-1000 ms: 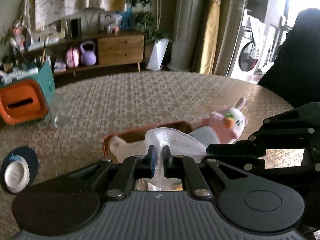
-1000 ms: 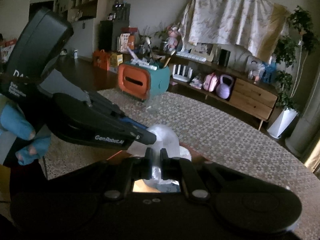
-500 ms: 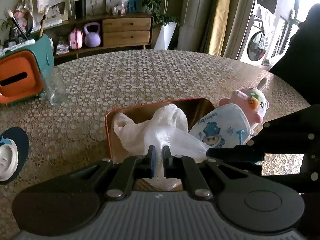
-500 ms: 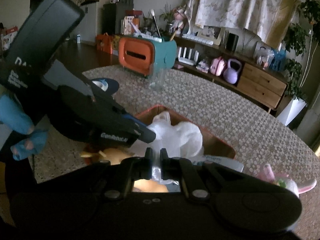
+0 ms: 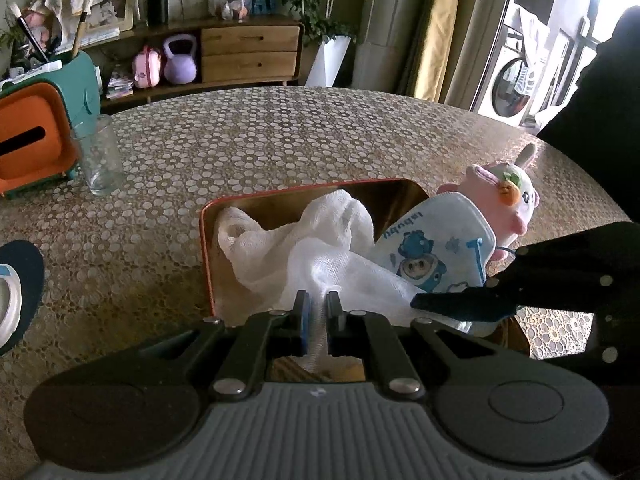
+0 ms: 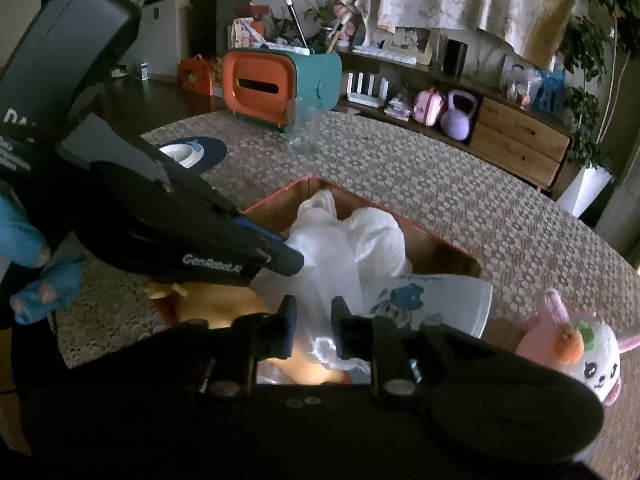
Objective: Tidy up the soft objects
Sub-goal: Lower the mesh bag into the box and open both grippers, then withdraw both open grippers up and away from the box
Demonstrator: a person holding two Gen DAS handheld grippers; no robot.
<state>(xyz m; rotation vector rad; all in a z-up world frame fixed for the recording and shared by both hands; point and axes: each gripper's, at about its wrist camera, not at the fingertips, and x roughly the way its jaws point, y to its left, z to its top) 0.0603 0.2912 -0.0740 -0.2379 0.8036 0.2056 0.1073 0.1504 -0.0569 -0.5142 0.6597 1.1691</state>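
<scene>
Left tool (image 5: 316, 306) clenched on white cloth (image 5: 320, 248) over tray rim (image 5: 206, 256), right tool (image 6: 312, 330) just loosening, cloth between.

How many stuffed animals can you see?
2 for sure. A pink and white bunny plush lies on the table beside the orange-rimmed box. A yellow plush is partly hidden under the left gripper. The white cloth could hide more.

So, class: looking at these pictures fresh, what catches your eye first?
A crumpled white cloth spills into an orange-rimmed box mid-table, pinched by the left tongs. A pink-and-white plush bunny lies right of the box, and an orange-and-teal tissue box stands at the table's far edge.
</scene>
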